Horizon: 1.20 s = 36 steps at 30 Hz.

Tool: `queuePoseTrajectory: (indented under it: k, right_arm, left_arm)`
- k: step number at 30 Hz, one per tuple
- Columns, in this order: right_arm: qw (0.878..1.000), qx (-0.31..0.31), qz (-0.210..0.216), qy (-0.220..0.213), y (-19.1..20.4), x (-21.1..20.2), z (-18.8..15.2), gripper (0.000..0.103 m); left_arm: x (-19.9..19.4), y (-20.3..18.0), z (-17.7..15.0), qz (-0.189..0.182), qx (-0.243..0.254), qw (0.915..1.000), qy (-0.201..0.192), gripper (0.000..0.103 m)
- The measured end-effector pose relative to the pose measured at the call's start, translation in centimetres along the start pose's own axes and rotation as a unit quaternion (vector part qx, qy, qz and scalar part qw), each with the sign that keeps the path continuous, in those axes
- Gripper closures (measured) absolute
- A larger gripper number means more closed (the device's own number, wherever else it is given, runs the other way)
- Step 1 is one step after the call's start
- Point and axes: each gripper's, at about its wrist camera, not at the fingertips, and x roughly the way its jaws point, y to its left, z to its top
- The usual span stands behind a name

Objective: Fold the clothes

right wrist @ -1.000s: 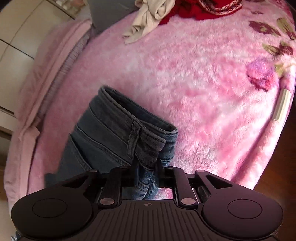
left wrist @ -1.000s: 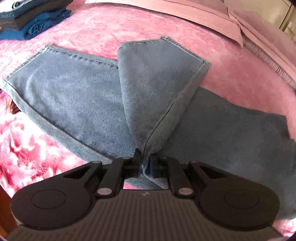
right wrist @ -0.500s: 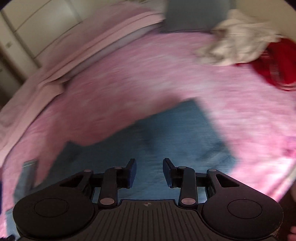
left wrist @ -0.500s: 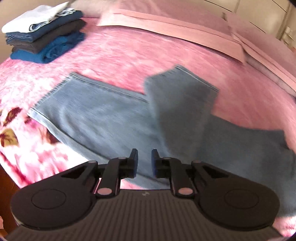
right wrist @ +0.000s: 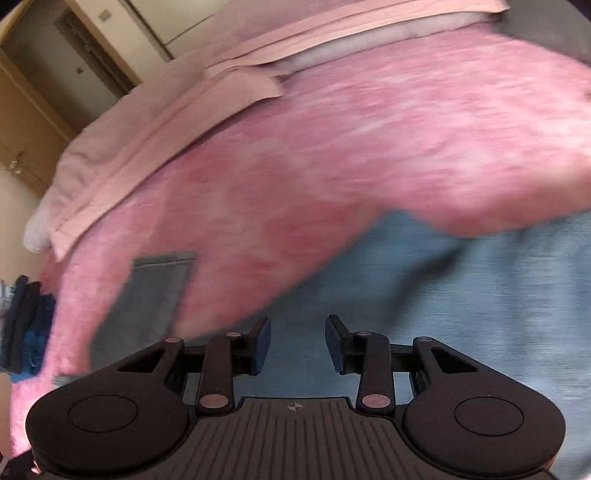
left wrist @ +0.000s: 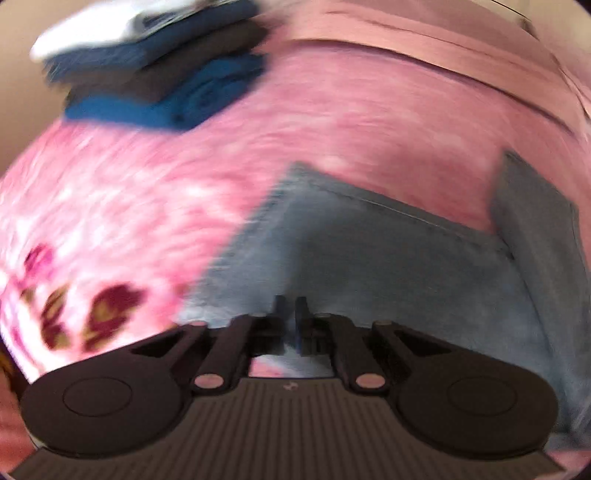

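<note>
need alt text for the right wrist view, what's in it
The right tongs hang open and empty over light blue denim jeans spread on a fluffy pink blanket. A folded-over grey-blue jeans leg lies to the left, with a stack of folded dark clothes at the far left edge.

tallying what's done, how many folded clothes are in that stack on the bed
4 that I can make out in the stack, blurred: a white one on top, a blue one under it, a dark one next, a bright blue one at the bottom. More may be hidden.
</note>
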Motion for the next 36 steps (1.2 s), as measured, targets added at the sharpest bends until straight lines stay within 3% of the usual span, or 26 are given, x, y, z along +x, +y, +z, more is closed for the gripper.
queuePoseTrajectory:
  k: [4,8,9,11,12,13,16,18,21,23,25,26,28,30,32,36]
  right_arm:
    - [0.995,0.072,0.059,0.039,2.6,6.5,0.2,0.066]
    - [0.971,0.176,0.119,0.111,3.6,13.0,-1.0,0.066]
    - [0.963,0.201,0.132,0.12,3.8,14.0,-1.5,0.066]
    - [0.964,0.21,0.13,0.101,4.5,14.6,-1.8,0.067]
    - [0.966,0.201,0.127,0.103,5.1,14.8,-1.6,0.075]
    - [0.973,0.173,0.119,0.098,6.2,14.5,-1.5,0.101]
    - [0.992,0.046,0.101,0.054,10.8,12.7,-1.2,0.102]
    - [0.992,-0.048,0.113,0.034,14.9,11.2,-2.4,0.102]
    - [0.97,-0.178,0.157,0.041,21.1,9.8,-6.0,0.102]
    - [0.946,-0.263,0.185,0.046,25.3,8.8,-8.4,0.102]
    - [0.913,-0.346,0.211,0.05,29.4,7.8,-10.8,0.099]
    - [0.903,-0.373,0.204,0.067,30.4,8.0,-12.5,0.095]
    - [0.889,-0.409,0.177,0.107,31.4,8.7,-15.7,0.06]
    - [0.896,-0.396,0.155,0.127,30.4,8.8,-17.4,0.055]
    - [0.912,-0.366,0.128,0.135,28.2,8.2,-17.9,0.055]
    - [0.959,-0.204,0.095,0.173,21.8,6.9,-15.7,0.055]
  left_arm:
    - [-1.5,3.2,0.8,-0.036,-0.046,0.998,0.023,0.099]
    - [-2.0,4.8,0.9,-0.075,-0.096,0.9921,0.028,0.099]
    - [-2.0,5.2,0.9,-0.085,-0.108,0.99,0.03,0.099]
    - [-1.8,5.9,0.9,-0.101,-0.133,0.9853,0.035,0.099]
    - [-1.8,6.3,1.0,-0.106,-0.142,0.9835,0.037,0.099]
    - [-1.7,6.7,1.0,-0.11,-0.15,0.9818,0.038,0.099]
    - [-2.1,7.9,1.3,-0.112,-0.16,0.9801,0.034,0.099]
    - [-2.7,8.8,1.4,-0.115,-0.168,0.9786,0.028,0.099]
    - [-3.6,10.1,1.4,-0.116,-0.18,0.9765,0.022,0.099]
    - [-4.2,10.8,1.2,-0.113,-0.186,0.9758,0.022,0.099]
    - [-4.6,11.3,0.9,-0.111,-0.189,0.9755,0.022,0.099]
    - [-4.8,11.5,0.7,-0.111,-0.189,0.9754,0.023,0.099]
    - [-5.1,11.8,0.4,-0.112,-0.189,0.9753,0.025,0.099]
    - [-5.2,12.0,0.0,-0.114,-0.186,0.9755,0.028,0.099]
    - [-5.1,12.0,-0.4,-0.117,-0.184,0.9754,0.033,0.099]
    - [-4.2,11.0,-0.8,-0.142,-0.195,0.9694,0.044,0.098]
